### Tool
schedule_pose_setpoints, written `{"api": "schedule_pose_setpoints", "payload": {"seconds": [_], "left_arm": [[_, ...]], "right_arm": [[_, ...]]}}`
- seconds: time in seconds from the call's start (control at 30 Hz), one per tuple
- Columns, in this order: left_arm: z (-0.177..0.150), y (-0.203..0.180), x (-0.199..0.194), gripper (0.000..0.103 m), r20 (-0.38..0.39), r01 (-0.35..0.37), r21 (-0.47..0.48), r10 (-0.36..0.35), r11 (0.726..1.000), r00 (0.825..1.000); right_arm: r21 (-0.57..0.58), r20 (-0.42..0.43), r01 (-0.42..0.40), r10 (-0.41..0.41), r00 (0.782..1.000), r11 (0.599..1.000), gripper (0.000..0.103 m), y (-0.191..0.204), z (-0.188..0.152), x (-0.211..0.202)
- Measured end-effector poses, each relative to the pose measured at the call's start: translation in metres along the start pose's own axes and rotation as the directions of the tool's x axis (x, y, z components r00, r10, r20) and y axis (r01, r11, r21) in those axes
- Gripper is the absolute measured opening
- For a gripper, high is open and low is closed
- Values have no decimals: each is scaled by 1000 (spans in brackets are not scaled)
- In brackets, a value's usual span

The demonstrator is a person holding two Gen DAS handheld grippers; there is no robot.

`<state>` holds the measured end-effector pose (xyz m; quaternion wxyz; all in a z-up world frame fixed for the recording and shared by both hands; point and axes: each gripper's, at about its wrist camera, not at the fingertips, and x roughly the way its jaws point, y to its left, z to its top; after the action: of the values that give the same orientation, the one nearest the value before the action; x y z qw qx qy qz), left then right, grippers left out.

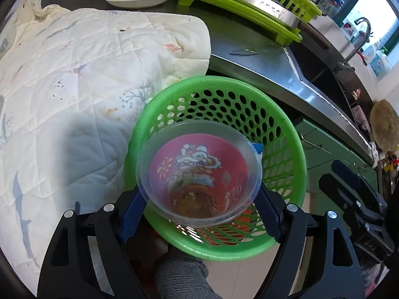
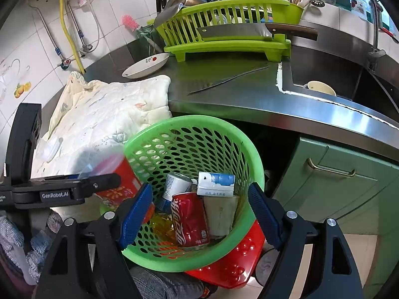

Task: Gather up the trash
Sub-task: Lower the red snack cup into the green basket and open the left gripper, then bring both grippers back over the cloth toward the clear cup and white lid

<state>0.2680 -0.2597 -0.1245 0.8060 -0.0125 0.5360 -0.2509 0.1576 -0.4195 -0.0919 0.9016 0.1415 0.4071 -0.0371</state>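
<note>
The stainless steel kitchen counter is filling the back of the shot, with one quilted white blanket lying folded on it, and just in front the round green perforated plastic basket is sitting at the counter's edge. Over its rim, the left gripper is carrying the one red printed cup with a clear plastic lid, jaws standing wide with the blue pads looking pressed against the cup's sides. That cup is looking light and thin-walled, easily crushed, slick on the lid and dirty with residue at the bottom, so the firmer upper wall below the lid seems the best place to hold it. The right gripper is hovering over the basket, jaws spread wide with nothing between them. Inside the basket are lying two drink cans, one red cola can and one white-and-blue can, plus one blue-and-white carton.
</note>
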Motion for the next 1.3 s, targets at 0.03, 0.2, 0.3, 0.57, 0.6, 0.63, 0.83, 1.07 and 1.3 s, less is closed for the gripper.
{"api": "schedule_pose_setpoints", "payload": {"seconds": [0.03, 0.2, 0.3, 0.57, 0.6, 0.63, 0.83, 1.07, 1.3], "left_arm": [[-1, 1, -3, 79, 2, 10, 0, -10, 1000, 1000], [-3, 0, -11, 81, 6, 34, 7, -34, 999, 999], [-4, 1, -13, 83, 6, 39, 6, -39, 999, 999], [-8, 0, -19, 87, 10, 69, 9, -69, 998, 998], [-8, 0, -21, 87, 14, 67, 11, -67, 998, 998], [-9, 0, -24, 87, 21, 63, 11, -64, 998, 998], [-14, 14, -47, 87, 68, 39, 1, -39, 999, 997], [-20, 50, -86, 87, 145, -41, -34, 46, 999, 988], [-27, 98, -120, 87, 206, -128, -88, 144, 988, 968]], "right_arm": [[0, 0, 0, 0, 1000, 1000, 76, 0, 0, -1], [-4, 14, 7, -7, 1000, 1000, 76, 5, 1, -9], [-6, 25, 7, -7, 1000, 1000, 76, 8, 2, -14], [-9, 44, 16, -16, 999, 1000, 76, 12, 3, -26], [-11, 47, 17, -16, 999, 1000, 76, 12, 3, -27], [-12, 47, 17, -16, 999, 1000, 76, 13, 3, -28], [-18, 49, 5, -4, 999, 1000, 76, 22, 2, -30], [-48, 39, -31, 33, 999, 998, 76, 48, 3, -23], [-97, 33, -74, 78, 996, 992, 76, 87, 8, -16]]}}
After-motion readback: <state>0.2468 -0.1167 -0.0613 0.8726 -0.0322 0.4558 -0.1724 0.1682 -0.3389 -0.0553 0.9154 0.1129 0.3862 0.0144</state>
